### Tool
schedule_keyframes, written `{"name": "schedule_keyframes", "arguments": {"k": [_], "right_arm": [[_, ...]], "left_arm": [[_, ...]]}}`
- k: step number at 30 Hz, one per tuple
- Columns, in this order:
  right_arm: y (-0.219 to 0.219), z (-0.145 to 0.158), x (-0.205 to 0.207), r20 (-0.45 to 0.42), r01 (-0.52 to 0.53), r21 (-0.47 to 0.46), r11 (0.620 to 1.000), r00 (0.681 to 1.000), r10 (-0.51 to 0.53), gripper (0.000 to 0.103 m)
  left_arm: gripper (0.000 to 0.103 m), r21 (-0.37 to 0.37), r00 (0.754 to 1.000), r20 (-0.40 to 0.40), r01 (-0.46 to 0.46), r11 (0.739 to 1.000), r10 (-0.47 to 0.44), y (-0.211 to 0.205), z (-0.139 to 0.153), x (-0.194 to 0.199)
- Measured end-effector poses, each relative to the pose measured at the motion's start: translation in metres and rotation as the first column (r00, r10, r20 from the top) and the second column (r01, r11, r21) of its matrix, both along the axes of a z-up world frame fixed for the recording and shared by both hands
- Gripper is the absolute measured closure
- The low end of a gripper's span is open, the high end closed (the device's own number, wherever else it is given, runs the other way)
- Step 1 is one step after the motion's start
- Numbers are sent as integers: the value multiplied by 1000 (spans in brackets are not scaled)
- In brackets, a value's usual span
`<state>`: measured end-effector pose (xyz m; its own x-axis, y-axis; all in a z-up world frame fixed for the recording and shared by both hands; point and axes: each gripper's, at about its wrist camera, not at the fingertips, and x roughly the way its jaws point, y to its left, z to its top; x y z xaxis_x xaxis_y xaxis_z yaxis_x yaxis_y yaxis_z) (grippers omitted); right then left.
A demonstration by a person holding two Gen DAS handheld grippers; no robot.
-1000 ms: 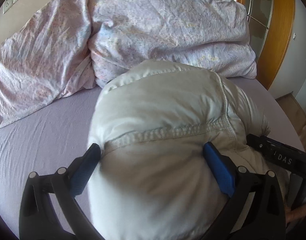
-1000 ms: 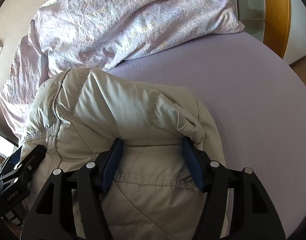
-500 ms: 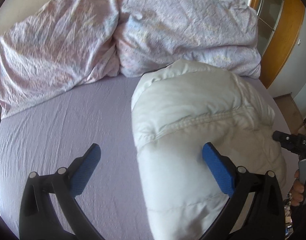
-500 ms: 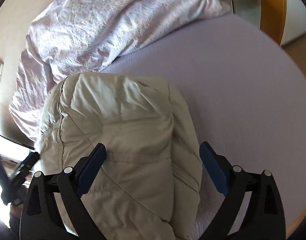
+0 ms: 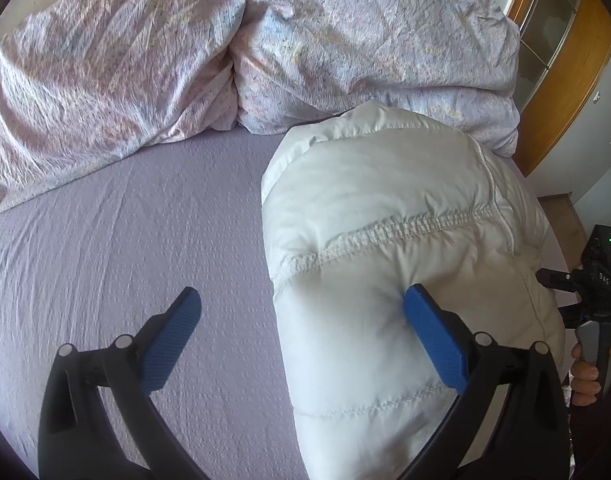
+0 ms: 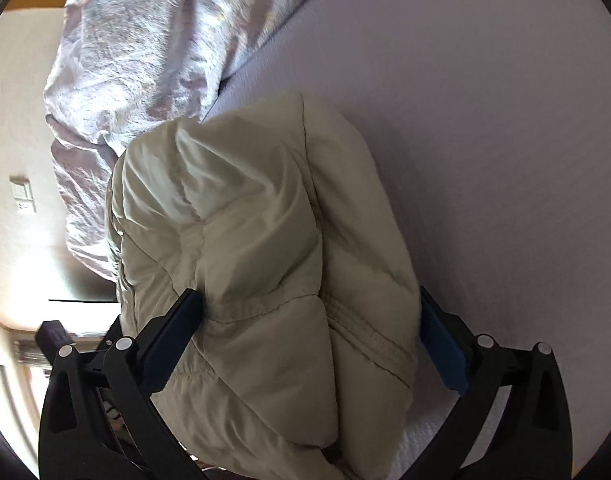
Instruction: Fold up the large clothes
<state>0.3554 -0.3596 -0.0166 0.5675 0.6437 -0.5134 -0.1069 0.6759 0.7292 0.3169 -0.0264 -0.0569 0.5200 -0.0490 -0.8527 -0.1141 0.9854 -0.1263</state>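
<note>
Puffy pale jacket (image 5: pixel 393 248) bundled into a thick fold, lying on the bed (image 5: pixel 125 248) over lilac sheet, far end touching the crumpled floral duvet (image 5: pixel 345 48) heaped at the head. Stitched seam running across the top of the bundle in the left wrist view.

Left gripper (image 5: pixel 301 320) with jaws spread wide: right blue pad (image 5: pixel 433 340) pressed against the jacket's side, left pad apart from it, over bare sheet. Nothing clamped.

Right gripper (image 6: pixel 309 328) also with jaws wide, straddling the near end of the jacket (image 6: pixel 257 248); left pad (image 6: pixel 173 340) touching the fabric, right pad half hidden behind the bulge, possibly touching too, though hard to tell in the tilted, dim view. No pinch on the cloth visible.

Seen from the left wrist, right gripper's black body (image 5: pixel 597 280) at the far right edge, beside the jacket, with the person's hand (image 5: pixel 585 372) around its handle. Wooden wardrobe (image 5: pixel 573 92) past the bed's far corner. Wall switch (image 6: pixel 23 196) at the left of the right wrist view.
</note>
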Motion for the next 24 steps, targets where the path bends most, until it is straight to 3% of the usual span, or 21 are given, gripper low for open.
{"name": "schedule_keyframes", "arguments": {"k": [7, 16, 18, 24], "right_arm": [[20, -2, 15, -15, -74, 26, 997, 997, 74, 1], [38, -1, 21, 17, -94, 52, 994, 996, 93, 1], [39, -2, 20, 26, -96, 63, 993, 995, 95, 6], [34, -7, 11, 50, -108, 74, 991, 993, 104, 14]], "left_arm": [[2, -2, 1000, -9, 13, 1000, -13, 2, 0, 0], [2, -18, 1000, -21, 21, 1000, -21, 7, 0, 0], [2, -26, 999, -24, 24, 999, -24, 8, 0, 0], [2, -137, 998, -59, 20, 990, -28, 18, -9, 8]]}}
